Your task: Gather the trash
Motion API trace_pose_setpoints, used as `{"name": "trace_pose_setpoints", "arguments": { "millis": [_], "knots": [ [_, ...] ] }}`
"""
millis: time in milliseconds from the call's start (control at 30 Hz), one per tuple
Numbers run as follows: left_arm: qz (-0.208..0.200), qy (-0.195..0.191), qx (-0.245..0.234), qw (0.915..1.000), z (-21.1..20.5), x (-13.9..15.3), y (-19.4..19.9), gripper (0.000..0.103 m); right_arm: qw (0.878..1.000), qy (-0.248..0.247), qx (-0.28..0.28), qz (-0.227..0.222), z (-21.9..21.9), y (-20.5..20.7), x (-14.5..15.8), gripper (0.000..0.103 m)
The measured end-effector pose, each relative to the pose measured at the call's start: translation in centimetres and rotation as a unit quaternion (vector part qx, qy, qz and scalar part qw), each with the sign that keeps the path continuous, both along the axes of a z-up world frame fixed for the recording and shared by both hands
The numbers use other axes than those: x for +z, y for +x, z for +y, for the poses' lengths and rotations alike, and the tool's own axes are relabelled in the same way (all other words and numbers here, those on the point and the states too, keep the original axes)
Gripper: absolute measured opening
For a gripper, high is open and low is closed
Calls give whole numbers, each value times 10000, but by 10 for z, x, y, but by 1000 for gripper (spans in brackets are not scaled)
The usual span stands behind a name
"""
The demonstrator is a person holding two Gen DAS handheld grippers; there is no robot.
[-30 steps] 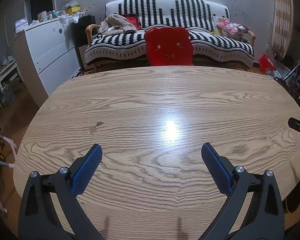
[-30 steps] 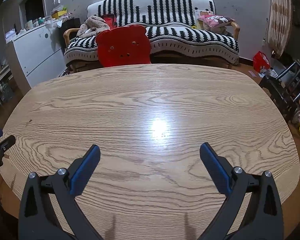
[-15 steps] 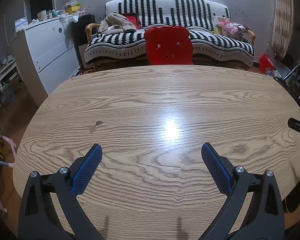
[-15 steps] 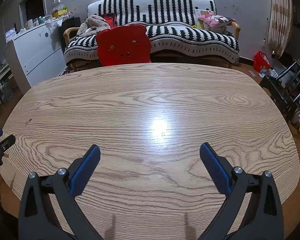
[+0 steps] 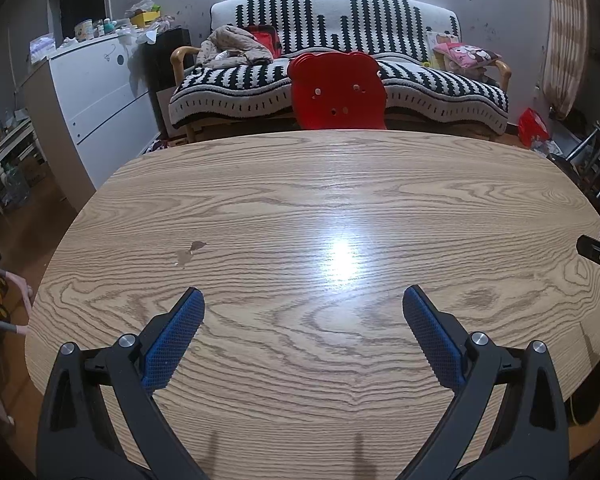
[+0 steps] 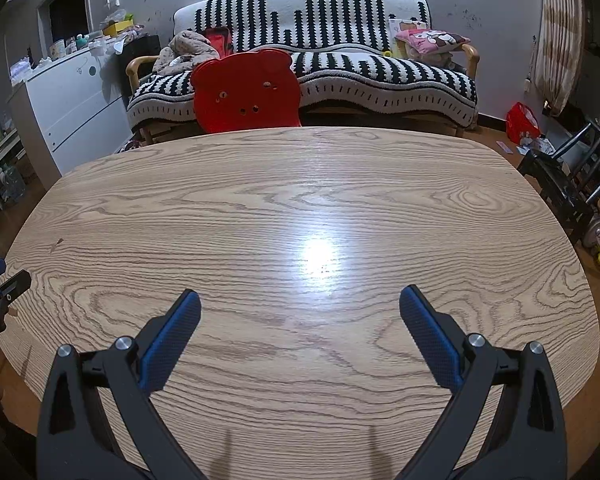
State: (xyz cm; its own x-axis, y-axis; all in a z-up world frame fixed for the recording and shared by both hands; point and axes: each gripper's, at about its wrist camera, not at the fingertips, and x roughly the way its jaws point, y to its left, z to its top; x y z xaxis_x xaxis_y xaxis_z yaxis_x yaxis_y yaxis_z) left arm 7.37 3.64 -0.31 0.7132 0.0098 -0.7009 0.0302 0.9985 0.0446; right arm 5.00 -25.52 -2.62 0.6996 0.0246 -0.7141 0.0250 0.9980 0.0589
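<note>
An oval wooden table (image 5: 380,184) with pale oak grain fills both views, its top glossy enough to throw back a bright patch of lamp glare near the middle. On its left part, in the left wrist view, sits a small dark stain (image 5: 197,245) with a paler smear (image 5: 183,256) just beside it; the right wrist view shows that dark mark (image 6: 56,245) near the table's left edge.

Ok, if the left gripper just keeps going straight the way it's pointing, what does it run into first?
Probably the wooden table itself: the open left gripper looks angled down at the bare tabletop, with nothing lying between its fingers. If it skimmed level instead, the red chair back past the far edge comes next. Depth is hard to judge here.
</note>
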Motion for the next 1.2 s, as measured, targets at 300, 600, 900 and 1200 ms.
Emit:
{"name": "trace_pose_setpoints", "arguments": {
  "millis": [300,600,900,1200],
  "knots": [
    [3,-4,-2,10000,0,0,0,96,10000,0,-3,-2,0,0,0,96],
    [5,-4,-5,10000,0,-1,0,96,10000,-1,-11,-8,1,0,0,96],
    [29,-11,-5,10000,1,-2,1,96,10000,-2,-14,-7,1,0,0,96],
    [31,8,11,10000,3,-1,0,96,10000,-7,-12,1,2,1,0,96]
  ]
}}
